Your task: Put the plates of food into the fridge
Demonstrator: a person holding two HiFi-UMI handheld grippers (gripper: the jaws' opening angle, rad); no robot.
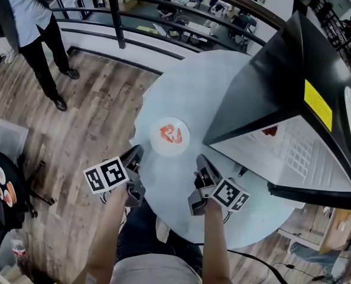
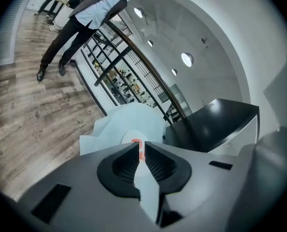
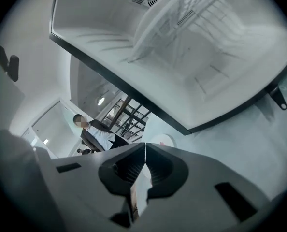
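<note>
My left tongs (image 1: pixel 135 154) are all but closed, just a thin slit, with nothing in them. The plate (image 1: pixel 170 135) sits on the surface (image 1: pixel 181 81) at about 1 o'clock from them. It's at 11 o'clock from my right tongs (image 1: pixel 200 160), which are fully closed and empty, so neither's clearly nearer. It's round, so any approach works. The fridge (image 1: pixel 282 93) stands open at 2 o'clock. There's something red on its shelf, but I can't make it out.

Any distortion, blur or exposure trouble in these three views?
Head view: fisheye bends the round table and fridge; plate of food legible. Left gripper view: black vignette, curved railing, near jaws soft. Right gripper view: fridge interior pale, washed out; face of bystander mosaicked.
</note>
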